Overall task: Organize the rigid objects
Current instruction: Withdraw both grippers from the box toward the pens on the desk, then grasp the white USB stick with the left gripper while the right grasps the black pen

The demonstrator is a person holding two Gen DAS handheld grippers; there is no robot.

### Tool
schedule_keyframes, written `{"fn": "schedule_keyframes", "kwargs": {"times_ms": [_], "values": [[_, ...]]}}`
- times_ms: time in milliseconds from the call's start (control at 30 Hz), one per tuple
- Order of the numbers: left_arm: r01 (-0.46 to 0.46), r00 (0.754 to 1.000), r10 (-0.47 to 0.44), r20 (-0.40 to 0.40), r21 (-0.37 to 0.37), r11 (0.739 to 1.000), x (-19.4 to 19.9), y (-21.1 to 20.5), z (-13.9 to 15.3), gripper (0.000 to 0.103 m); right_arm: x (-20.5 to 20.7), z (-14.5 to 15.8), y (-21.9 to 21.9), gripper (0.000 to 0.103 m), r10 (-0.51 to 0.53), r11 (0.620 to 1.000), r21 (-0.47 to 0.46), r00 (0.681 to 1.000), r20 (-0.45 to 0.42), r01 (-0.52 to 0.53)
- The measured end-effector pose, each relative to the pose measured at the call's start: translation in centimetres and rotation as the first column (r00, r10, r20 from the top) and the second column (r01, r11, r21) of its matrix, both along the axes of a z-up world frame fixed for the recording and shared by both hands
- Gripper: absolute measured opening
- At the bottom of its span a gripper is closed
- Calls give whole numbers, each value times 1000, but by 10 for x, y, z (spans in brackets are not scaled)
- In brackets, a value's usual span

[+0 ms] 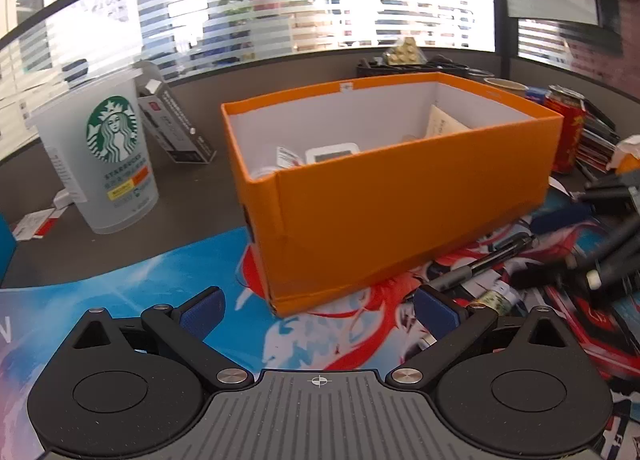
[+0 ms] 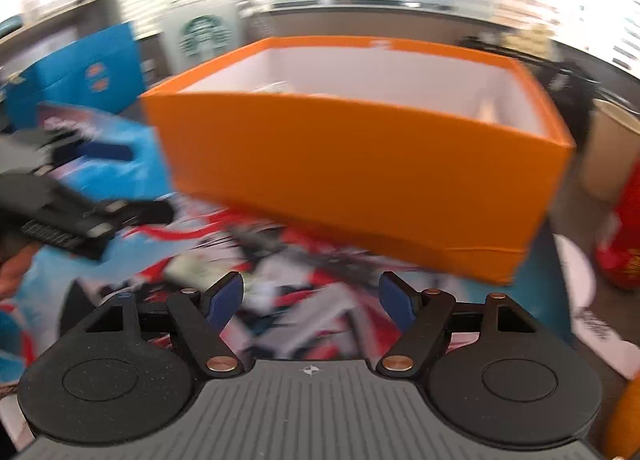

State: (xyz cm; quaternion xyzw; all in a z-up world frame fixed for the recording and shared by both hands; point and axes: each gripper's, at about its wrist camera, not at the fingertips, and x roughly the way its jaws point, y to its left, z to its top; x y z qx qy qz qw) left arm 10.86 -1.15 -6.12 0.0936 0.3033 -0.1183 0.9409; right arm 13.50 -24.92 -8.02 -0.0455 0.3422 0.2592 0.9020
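An orange box [image 1: 400, 196] with a white inside stands on the printed desk mat [image 1: 168, 284]. It holds a small white device [image 1: 332, 151], a small bottle [image 1: 280, 160] and a paper slip [image 1: 442, 122]. My left gripper [image 1: 318, 310] is open and empty, just in front of the box's near corner. A black pen [image 1: 484, 262] and a small bottle [image 1: 496, 296] lie on the mat to its right. My right gripper [image 2: 310, 296] is open and empty, low over the mat before the orange box [image 2: 360, 180]; this view is motion-blurred. The right gripper also shows in the left wrist view [image 1: 608, 260].
A Starbucks cup [image 1: 100, 156] and a dark carton [image 1: 176, 128] stand left of the box. A red can [image 1: 566, 132], a paper cup [image 2: 608, 148] and stacked items stand to its right. A blue box [image 2: 80, 72] is at the far left. A glass partition runs behind.
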Motion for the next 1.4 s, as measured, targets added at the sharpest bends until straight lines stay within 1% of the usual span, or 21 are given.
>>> {"fn": "schedule_keyframes", "kwargs": {"times_ms": [100,233,300,333,467,533,667,700,733,767,833,867,933,1033,1133,1200,1233,1300,1333,1400], "values": [[22,1000,-22,-8,5,1000,0,-5,-3,101,8,0,-4,74,-15,999,-31,1000,12,15],[70,997,-69,-41,20,997,2,-16,-11,101,19,-6,-4,74,23,1000,-6,1000,-19,-23],[91,995,-89,-50,42,995,1,-22,-16,101,16,-7,-3,73,34,999,-23,999,-15,-35],[97,994,-96,-43,40,994,-1,-23,-16,101,11,-8,-2,71,38,999,-35,999,-14,-38],[133,990,-131,-52,28,991,-2,-28,-18,101,-2,-11,3,69,41,996,-83,999,5,-40],[168,984,-167,-62,19,986,-5,-31,-21,101,-10,-11,4,65,54,995,-89,999,3,-54],[272,959,-270,-85,12,962,-12,-37,-24,101,-24,-9,6,58,106,990,-95,994,-22,-108],[289,954,-286,-86,16,957,-13,-38,-25,101,-25,-8,6,53,113,989,-96,993,-31,-116],[303,950,-301,-86,16,953,-14,-38,-24,101,-25,-6,5,43,115,988,-95,993,-35,-118],[316,946,-314,-87,11,949,-16,-39,-24,101,-24,-5,4,39,102,990,-92,994,-34,-104],[329,941,-328,-89,1,944,-15,-41,-23,101,-17,-7,2,39,59,993,-100,998,-21,-61],[332,940,-330,-90,-1,943,-14,-41,-23,101,-15,-7,2,39,58,993,-100,998,-12,-59],[337,937,-336,-93,3,941,-10,-43,-24,101,-11,-8,3,39,82,993,-86,997,-7,-82],[371,924,-368,-105,2,929,-6,-46,-26,101,-8,-8,4,39,100,992,-80,995,-6,-100],[383,917,-382,-115,-20,924,-2,-48,-27,101,-7,-8,6,38,110,991,-83,994,-2,-109],[397,907,-400,-129,-54,916,0,-48,-28,101,-11,-8,8,38,132,987,-90,991,-2,-131],[402,905,-405,-126,-51,914,-2,-48,-28,101,-12,-7,8,38,144,985,-92,990,-6,-144],[430,892,-433,-131,-50,901,-8,-48,-28,101,-15,-5,9,38,168,980,-101,986,-20,-169],[446,884,-448,-135,-48,894,-11,-49,-28,102,-16,-4,8,38,183,978,-96,982,-34,-186],[455,877,-457,-146,-45,889,-16,-48,-27,102,-16,-2,6,38,215,973,-75,975,-60,-219]]}}
